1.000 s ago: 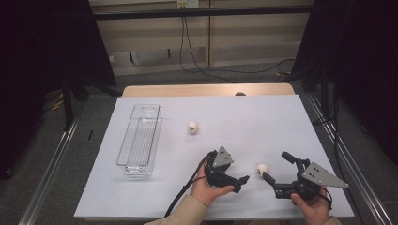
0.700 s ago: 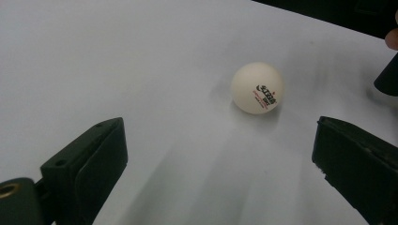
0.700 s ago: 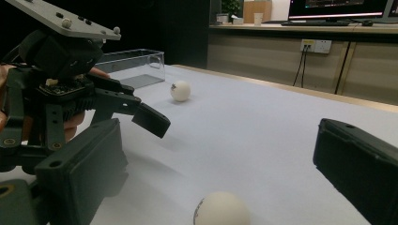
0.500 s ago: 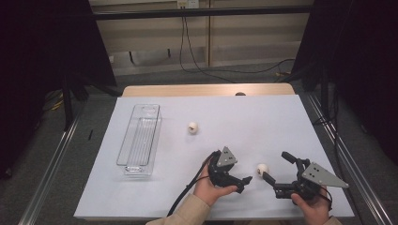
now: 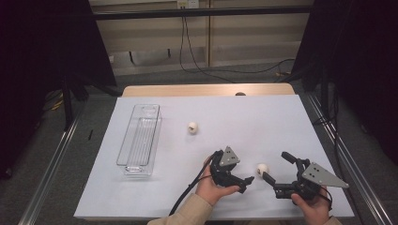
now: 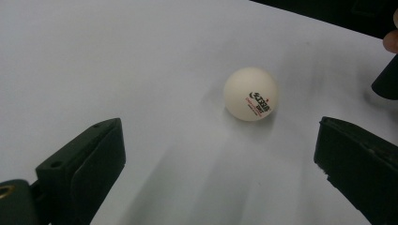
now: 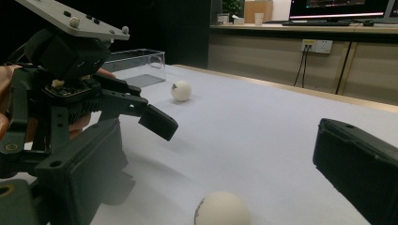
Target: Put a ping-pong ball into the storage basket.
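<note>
Ball (image 6: pixel 250 93) lies just ahead of my left hand-held gripper (image 5: pixel 248 179), jaws wide open and empty; I'd ease forward, straddle it, close gently; right hand-held gripper (image 5: pixel 273 168) is open too.

near ball (image 5: pixel 262 168) boxed by both grippers | far ball (image 5: pixel 192 127) open all round; tray (image 5: pixel 139 140) left

The near ball (image 6: pixel 250 93), at about 5 o'clock on the table, looks like smooth matt plastic with small printed lettering, and the far ball (image 5: pixel 192 127) toward 12 o'clock has the same dull off-white finish. Both grippers, the left gripper (image 5: pixel 248 180) and the right gripper (image 5: pixel 274 165), are matt black plastic with a flat grey metal plate on top. The table (image 5: pixel 263 122) is covered in a smooth, matt white sheet over a pale wood edge, and the tray (image 5: pixel 139 140) at 9 o'clock is clear, glossy plastic.
</note>
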Available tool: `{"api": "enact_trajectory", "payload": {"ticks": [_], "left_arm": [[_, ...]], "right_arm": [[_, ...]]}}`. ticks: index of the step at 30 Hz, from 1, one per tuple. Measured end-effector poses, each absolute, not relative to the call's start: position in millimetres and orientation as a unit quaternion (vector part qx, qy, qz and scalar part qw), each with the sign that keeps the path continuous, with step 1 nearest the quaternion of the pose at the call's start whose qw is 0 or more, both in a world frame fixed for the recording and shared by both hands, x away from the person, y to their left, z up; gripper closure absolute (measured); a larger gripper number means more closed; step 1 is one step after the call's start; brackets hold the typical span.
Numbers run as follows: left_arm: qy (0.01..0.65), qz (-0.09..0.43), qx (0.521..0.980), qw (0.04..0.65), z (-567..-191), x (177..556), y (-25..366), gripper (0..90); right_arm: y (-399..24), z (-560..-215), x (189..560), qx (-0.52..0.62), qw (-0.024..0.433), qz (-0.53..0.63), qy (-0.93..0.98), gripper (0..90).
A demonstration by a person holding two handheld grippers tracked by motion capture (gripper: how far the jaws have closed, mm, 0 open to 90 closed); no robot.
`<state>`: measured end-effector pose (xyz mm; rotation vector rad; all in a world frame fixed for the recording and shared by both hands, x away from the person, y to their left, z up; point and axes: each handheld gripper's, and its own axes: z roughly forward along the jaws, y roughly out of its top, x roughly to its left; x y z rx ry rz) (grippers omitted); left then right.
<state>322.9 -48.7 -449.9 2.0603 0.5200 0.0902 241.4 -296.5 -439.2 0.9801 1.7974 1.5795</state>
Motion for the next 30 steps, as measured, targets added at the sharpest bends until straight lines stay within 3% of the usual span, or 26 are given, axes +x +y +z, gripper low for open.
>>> {"api": "enact_trajectory", "payload": {"ticks": [30], "left_arm": [[0.199, 0.027, 0.853, 0.482, -451, 324, -64, 5.0]], "right_arm": [[-297, -439, 241, 0.364, 0.274, 0.587, 0.669, 1.6]]}}
